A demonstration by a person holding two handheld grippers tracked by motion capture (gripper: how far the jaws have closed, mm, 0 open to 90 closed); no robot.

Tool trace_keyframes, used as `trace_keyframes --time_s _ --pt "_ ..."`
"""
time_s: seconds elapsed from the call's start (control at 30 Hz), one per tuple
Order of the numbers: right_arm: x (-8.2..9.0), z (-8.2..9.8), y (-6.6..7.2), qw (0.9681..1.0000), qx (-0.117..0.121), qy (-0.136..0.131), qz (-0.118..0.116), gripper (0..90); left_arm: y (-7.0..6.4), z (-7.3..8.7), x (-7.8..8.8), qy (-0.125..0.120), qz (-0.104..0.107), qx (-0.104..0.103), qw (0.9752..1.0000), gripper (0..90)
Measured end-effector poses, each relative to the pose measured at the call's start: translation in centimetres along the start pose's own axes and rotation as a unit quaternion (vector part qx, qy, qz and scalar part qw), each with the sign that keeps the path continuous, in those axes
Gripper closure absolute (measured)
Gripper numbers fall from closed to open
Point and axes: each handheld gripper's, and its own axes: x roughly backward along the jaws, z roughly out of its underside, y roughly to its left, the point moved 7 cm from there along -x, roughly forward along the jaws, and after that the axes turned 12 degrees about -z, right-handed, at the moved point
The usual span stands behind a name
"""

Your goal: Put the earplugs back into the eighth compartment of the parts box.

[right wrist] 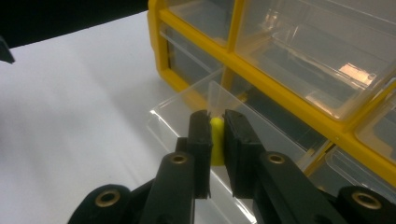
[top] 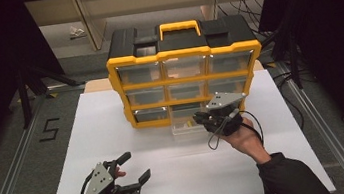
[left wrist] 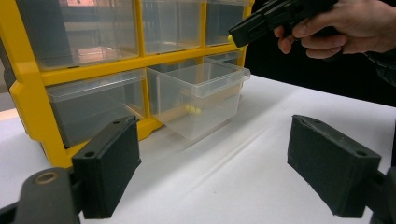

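- Organizer [top: 187, 82], yellow frame with clear drawers, stood at the far middle of the white table [top: 114, 135].
- Bottom-middle drawer [top: 186, 123] was pulled out toward the person, its long axis running front to back from the organizer.
- In the left gripper view a small yellow bit [left wrist: 193, 110] lay inside that drawer [left wrist: 198, 100]; shape too small to tell.
- Right gripper [top: 202, 118] sat at the drawer's open front, right hand [top: 243, 135] behind it.
- Right gripper view: jaws narrow, pinching a small yellow piece [right wrist: 216, 140] above the drawer [right wrist: 187, 116]; the piece stood lengthwise along the jaws, its ends mostly hidden.
- Left gripper [top: 135, 168] was near the front edge, well apart from the organizer, jaws spread wide with nothing between them, pointing toward the drawer.
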Motion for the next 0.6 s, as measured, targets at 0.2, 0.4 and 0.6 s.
trace_keyframes --time_s 0.2,0.4,0.6 --pt "-0.8 -0.1 -0.8 0.9999 -0.008 -0.002 0.007 81.5 0.0 0.0 0.0 0.000 0.001 0.000 1.0000 16.4" --pt "-1.9 -0.3 -1.3 0.9998 -0.017 -0.003 0.006 80.9 0.0 0.0 0.0 0.000 0.001 0.001 1.0000 16.5" --pt "-2.5 0.0 -1.7 0.9996 -0.027 0.002 0.009 79.2 0.0 0.0 0.1 0.000 0.001 0.000 1.0000 16.5"
